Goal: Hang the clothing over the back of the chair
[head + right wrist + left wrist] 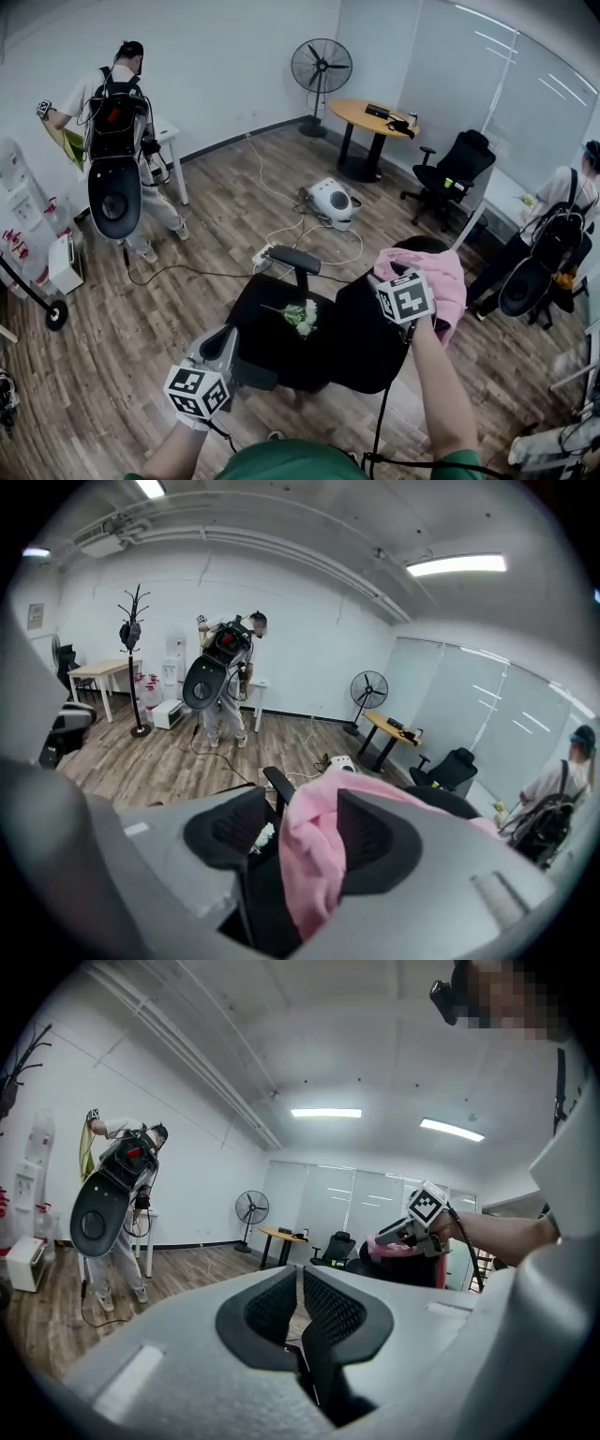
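Observation:
A black office chair (291,342) stands just below me, and a pink garment (439,279) is draped over the top of its backrest (380,342) at the right. My right gripper (401,286) hangs at that backrest top. In the right gripper view its jaws (302,832) stand open; the pink garment (314,864) lies loosely between them, with a gap at the left pad. My left gripper (228,336) hovers at the seat's near left edge, shut on nothing (300,1302). On the seat lies a small white and green bundle (301,317).
A person with a backpack (117,122) stands at the back left by a white table, another person (558,234) at the right. Beyond the chair are a white device (331,200) with cables on the floor, a round table (375,117), a fan (321,66) and a second black chair (455,169).

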